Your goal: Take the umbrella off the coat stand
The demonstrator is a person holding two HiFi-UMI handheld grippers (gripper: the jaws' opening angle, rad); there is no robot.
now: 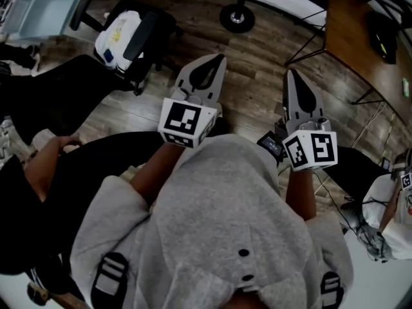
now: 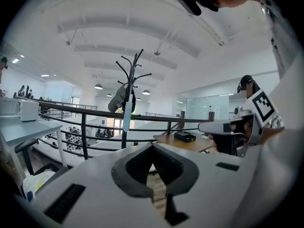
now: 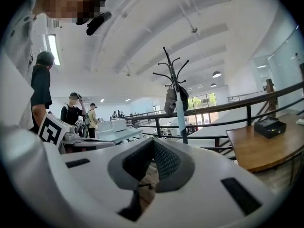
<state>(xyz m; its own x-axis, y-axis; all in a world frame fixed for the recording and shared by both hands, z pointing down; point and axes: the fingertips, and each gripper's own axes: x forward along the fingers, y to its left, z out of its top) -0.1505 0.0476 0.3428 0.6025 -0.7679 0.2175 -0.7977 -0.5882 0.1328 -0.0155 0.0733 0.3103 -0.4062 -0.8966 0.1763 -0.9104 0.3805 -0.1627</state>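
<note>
Wooden floor [image 1: 257,50] runs under me in the head view, and both gripper views open onto a bright hall with a black railing [image 2: 85,113] across the far side.

I have the left tongs [image 1: 217,59] and the right tongs [image 1: 293,74] held out side by side, pointing forward and well apart from each other. The left tongs [image 2: 153,146] are closed tip to tip with nothing between them. The right tongs [image 3: 153,141] look the same in their own view: tips together, nothing gripped.

The coat stand [image 2: 135,68] rises beyond the left tongs, a little left of their tips and well away. From the right tongs the coat stand [image 3: 172,65] sits a little right of the tips. The umbrella [image 2: 127,118] hangs on it, a slim pale shape lying along the pole; it is small at this range, so I take it for the umbrella [image 3: 180,112] by its shape. A grey bag [image 2: 118,99] hangs on the stand just above it, on the side away from the right tongs.

Right of both tongs stands a wooden tabletop [image 3: 266,148] with a black box [image 3: 269,126] on it. Ahead of the tongs in the head view, a round black base [image 1: 237,18] stands on the floor. Off to the left of the right tongs, a few people [image 3: 72,112] stand by pale desks.
</note>
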